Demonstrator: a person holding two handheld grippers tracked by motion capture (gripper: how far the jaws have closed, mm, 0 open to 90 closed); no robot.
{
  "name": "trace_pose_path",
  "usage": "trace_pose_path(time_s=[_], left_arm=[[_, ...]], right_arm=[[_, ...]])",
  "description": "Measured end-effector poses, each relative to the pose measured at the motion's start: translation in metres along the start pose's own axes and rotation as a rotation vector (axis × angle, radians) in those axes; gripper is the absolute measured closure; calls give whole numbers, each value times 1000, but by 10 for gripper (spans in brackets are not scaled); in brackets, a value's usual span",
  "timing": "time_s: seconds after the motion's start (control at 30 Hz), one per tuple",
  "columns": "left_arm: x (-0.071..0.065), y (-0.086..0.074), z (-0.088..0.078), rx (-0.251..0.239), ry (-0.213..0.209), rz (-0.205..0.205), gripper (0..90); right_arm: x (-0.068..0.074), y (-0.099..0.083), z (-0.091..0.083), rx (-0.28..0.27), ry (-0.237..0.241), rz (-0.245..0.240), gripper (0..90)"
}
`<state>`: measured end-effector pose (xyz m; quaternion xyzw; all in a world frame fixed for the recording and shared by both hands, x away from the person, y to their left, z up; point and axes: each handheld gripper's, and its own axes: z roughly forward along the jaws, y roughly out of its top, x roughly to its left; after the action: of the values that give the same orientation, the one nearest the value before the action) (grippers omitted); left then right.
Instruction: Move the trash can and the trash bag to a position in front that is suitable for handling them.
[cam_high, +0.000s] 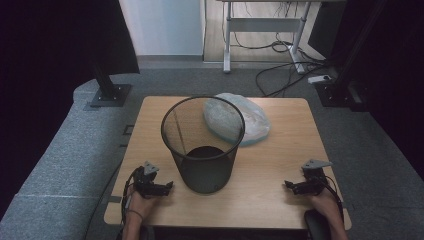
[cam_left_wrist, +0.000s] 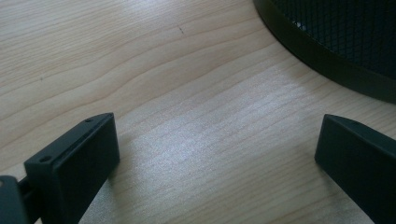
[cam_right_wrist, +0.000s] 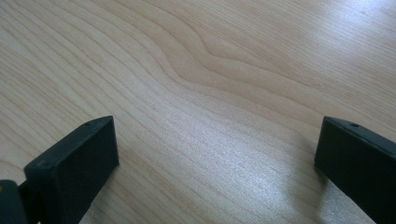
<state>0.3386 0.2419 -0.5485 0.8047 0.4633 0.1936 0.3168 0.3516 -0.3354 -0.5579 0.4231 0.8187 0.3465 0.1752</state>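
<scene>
A black wire-mesh wastebasket, round and tapering, stands upright mid-table toward the near edge, and it looks empty: only its dark solid bottom shows through the mesh. Just behind it, touching or nearly so, lies a crumpled translucent white plastic bag. The left gripper rests just beside the basket's base, jaws spread with nothing between; the right gripper sits well apart, likewise spread wide. Work seems unstarted; fetching the bag to line the basket appears next on the light wooden table.
</scene>
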Motion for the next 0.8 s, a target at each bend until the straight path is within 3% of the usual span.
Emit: trace_pose_path(time_s=[0.33, 0.6, 0.8], left_arm=[[0, 0, 0, -1, -3, -2, 0], [2, 0, -1, -8, -12, -14, 0], [7, 0, -2, -34, -51, -64, 0]], right_arm=[[0, 0, 0, 0, 1, 0, 0], [-1, 0, -1, -10, 44, -6, 0], [-3, 2, -4, -8, 86, 62, 0]])
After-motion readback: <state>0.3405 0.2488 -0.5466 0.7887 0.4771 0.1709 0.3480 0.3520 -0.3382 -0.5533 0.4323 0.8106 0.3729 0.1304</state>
